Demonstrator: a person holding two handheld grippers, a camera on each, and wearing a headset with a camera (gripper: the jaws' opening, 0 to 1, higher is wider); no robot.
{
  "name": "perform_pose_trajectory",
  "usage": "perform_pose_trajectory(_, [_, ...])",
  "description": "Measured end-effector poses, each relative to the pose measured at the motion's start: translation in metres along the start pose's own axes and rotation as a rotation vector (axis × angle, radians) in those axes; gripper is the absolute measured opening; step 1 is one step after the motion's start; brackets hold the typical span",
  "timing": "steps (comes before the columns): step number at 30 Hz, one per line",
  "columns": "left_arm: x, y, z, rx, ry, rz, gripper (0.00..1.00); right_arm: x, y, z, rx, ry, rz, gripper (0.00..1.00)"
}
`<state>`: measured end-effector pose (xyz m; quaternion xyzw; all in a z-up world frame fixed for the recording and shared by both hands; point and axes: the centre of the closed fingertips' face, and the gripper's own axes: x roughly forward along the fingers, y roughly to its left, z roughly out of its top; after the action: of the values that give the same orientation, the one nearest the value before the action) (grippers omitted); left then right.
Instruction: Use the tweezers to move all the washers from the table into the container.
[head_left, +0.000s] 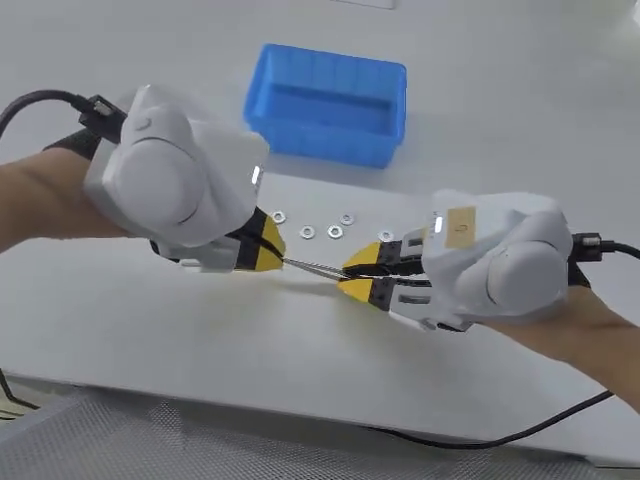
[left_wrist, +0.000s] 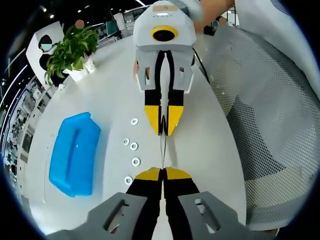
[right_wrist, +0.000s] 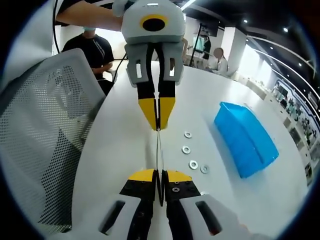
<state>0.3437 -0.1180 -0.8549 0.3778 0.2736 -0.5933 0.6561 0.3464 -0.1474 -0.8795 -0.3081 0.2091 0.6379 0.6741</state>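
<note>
Slim silvery tweezers (head_left: 312, 267), seemingly closed, span left gripper (head_left: 272, 250) to right gripper (head_left: 358, 276).

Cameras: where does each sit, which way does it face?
Head view: on the headset, looking down at left hand-held gripper and right hand-held gripper; forearms show.
Left gripper view: on the left one, facing the right one over its own jaws.
Right gripper view: mirrored, facing the left one.
All three share: tweezers, washers, blue container.

Ends of tweezers (head_left: 315, 268) hidden: one inside left tool (head_left: 274, 254), other inside right tool (head_left: 352, 276).
</note>
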Motion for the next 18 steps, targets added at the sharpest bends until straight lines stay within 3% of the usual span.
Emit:
perform_pose_trajectory(7, [-0.012, 0.001, 0.005, 0.023, 0.009, -0.005, 0.03, -0.002, 0.000, 0.006, -0.055, 0.024, 0.001, 0.07])
perform_pose_trajectory(13, [-0.022, 0.003, 0.021, 0.059, -0.014, 0.008, 0.03, -0.007, -0.002, 0.010, -0.071, 0.026, -0.005, 0.07])
perform_pose_trajectory(16, [-0.029, 0.006, 0.034, 0.055, -0.054, 0.026, 0.03, -0.010, -0.006, 0.013, -0.056, -0.007, -0.034, 0.06])
perform_pose_trajectory(18, [-0.032, 0.007, 0.040, 0.042, -0.083, 0.034, 0.04, -0.011, -0.009, 0.015, 0.002, -0.058, -0.063, 0.06])
